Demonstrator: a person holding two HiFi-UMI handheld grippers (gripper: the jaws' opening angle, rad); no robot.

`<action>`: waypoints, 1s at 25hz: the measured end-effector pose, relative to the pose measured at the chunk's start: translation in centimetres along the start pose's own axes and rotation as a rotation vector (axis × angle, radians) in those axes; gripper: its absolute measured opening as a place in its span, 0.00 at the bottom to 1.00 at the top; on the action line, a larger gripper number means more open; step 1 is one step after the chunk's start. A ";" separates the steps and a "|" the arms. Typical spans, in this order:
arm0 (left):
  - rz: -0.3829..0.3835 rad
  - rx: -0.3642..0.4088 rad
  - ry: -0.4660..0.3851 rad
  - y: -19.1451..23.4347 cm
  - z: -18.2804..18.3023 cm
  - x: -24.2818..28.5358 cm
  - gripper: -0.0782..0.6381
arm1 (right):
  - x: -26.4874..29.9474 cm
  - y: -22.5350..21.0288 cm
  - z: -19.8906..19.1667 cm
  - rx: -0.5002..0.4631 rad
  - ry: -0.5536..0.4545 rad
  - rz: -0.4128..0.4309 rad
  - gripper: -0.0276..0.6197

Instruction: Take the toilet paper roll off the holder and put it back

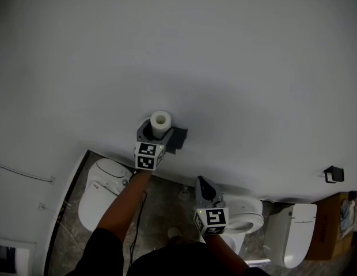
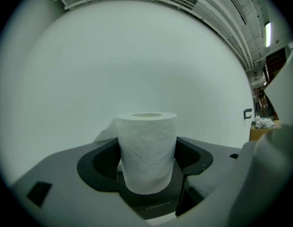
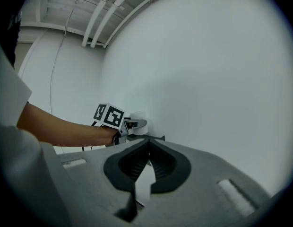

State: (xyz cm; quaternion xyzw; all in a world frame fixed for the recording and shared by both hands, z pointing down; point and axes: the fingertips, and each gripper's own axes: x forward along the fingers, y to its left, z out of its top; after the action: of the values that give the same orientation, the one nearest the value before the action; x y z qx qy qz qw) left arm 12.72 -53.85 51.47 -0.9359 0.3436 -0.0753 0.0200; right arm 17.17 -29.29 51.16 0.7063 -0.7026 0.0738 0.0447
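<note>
White toilet paper roll (image 2: pixel 146 150) (faintly embossed); white wall (image 1: pixel 224 50); dark holder (image 1: pixel 177 137).

Looks like a mock restroom in an industrial hall, not a home. A left toilet (image 1: pixel 103 191), middle toilet (image 1: pixel 245 214) and right toilet (image 1: pixel 296 232) are standing along a bare white wall (image 1: pixel 224 50) on a grey stone floor (image 1: pixel 167 203). A black paper holder (image 1: pixel 177 138) and a second holder (image 1: pixel 334 174) are hanging there. Exposed pipes (image 3: pixel 103 18) are running overhead.

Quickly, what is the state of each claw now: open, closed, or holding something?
Left claw: closed on the toilet paper roll, which stands upright between its jaws.
Right claw: closed, holding nothing.
</note>
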 end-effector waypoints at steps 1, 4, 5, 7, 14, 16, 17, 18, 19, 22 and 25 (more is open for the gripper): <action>-0.005 0.009 0.014 -0.1 -0.7 0.5 0.61 | 0.0 -0.2 -0.1 -0.002 0.004 -0.003 0.04; -0.020 0.006 0.051 -0.6 -2.4 1.5 0.61 | -0.1 -0.7 -0.6 -0.004 0.018 -0.014 0.04; -0.024 0.005 0.060 -0.8 -2.8 1.8 0.61 | -0.1 -0.9 -0.7 -0.003 0.022 -0.019 0.04; -0.027 0.014 0.067 -1.1 -3.3 2.1 0.61 | -0.2 -1.4 -1.0 0.004 0.026 -0.029 0.04; -0.014 0.025 0.068 -1.0 -3.6 2.1 0.61 | -0.3 -1.6 -2.1 0.011 0.050 -0.038 0.04; -0.016 0.021 0.083 -1.1 -3.9 2.1 0.62 | -0.3 -1.2 -2.1 0.016 0.048 -0.031 0.04; -0.017 0.023 0.086 -1.1 -4.0 2.0 0.64 | -0.4 -1.0 -2.1 0.020 0.043 -0.026 0.04; -0.016 0.028 0.090 -1.1 -4.2 1.8 0.66 | -0.5 -0.7 -2.0 0.023 0.036 -0.020 0.04; -0.012 0.033 0.094 -1.1 -4.4 1.5 0.67 | -0.6 -0.5 -1.9 0.023 0.031 -0.015 0.04; 0.002 0.014 0.101 -0.7 -4.7 0.7 0.67 | -0.8 -0.3 -1.8 0.015 0.030 -0.008 0.04; -0.006 -0.052 0.126 -0.9 -5.2 -0.6 0.67 | -1.3 -0.2 -1.8 0.021 0.032 -0.010 0.04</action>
State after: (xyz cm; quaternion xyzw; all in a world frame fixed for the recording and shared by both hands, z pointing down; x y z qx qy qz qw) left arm 12.01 -52.67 56.58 -0.9306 0.3430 -0.1249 -0.0261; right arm 17.34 -27.70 52.75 0.7088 -0.6976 0.0923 0.0489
